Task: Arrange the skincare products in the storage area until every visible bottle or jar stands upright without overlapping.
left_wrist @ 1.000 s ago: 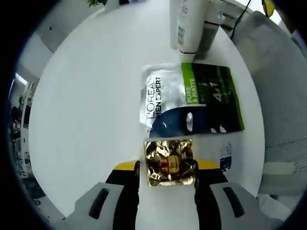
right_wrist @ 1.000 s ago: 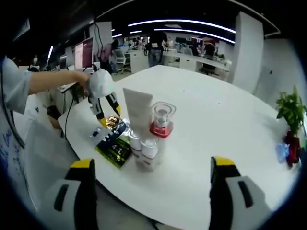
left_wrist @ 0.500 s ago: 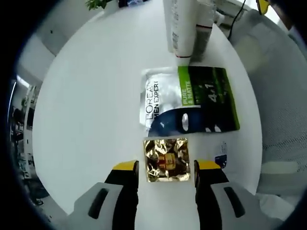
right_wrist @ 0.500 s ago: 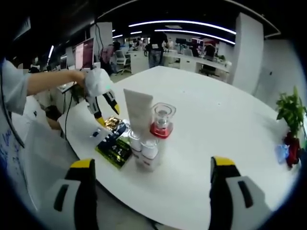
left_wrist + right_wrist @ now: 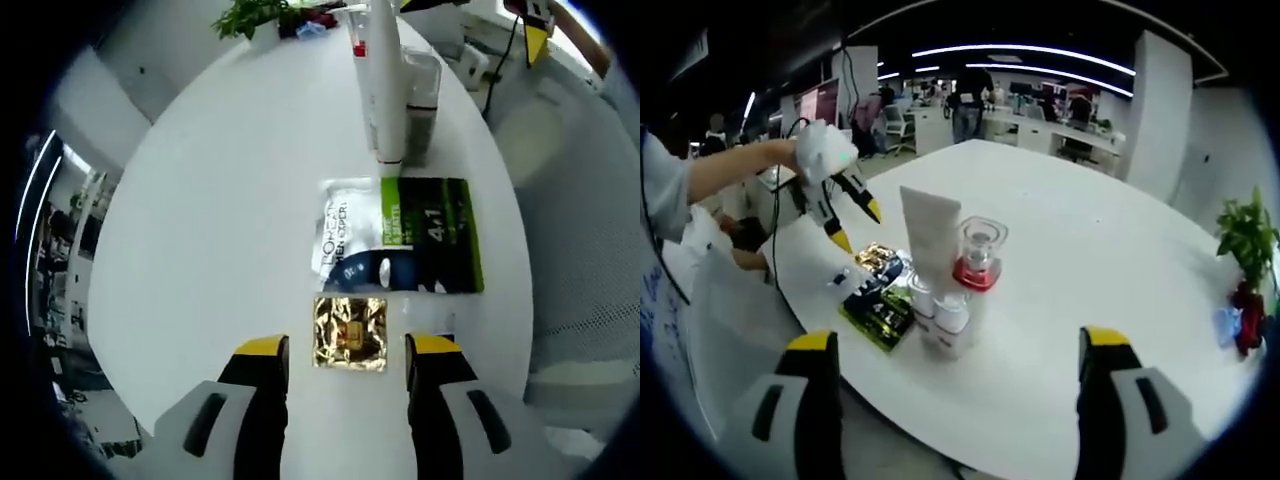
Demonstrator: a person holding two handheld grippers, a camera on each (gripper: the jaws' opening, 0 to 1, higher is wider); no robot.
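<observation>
Gold sachet (image 5: 350, 334) now lies free on the table (image 5: 220, 220); left gripper (image 5: 345, 358) lifts away, jaws wide, empty. Right gripper (image 5: 955, 385) waits wide; bottles next, likely.

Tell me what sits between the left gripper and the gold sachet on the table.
Nothing visible does. The left gripper hangs open above the gold sachet, which lies flat in line with the gap between its jaws, beside the face-mask packet.

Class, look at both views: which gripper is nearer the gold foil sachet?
Left. The left gripper hangs open just above the gold foil sachet; the right gripper waits open, beyond the upright bottles.
</observation>
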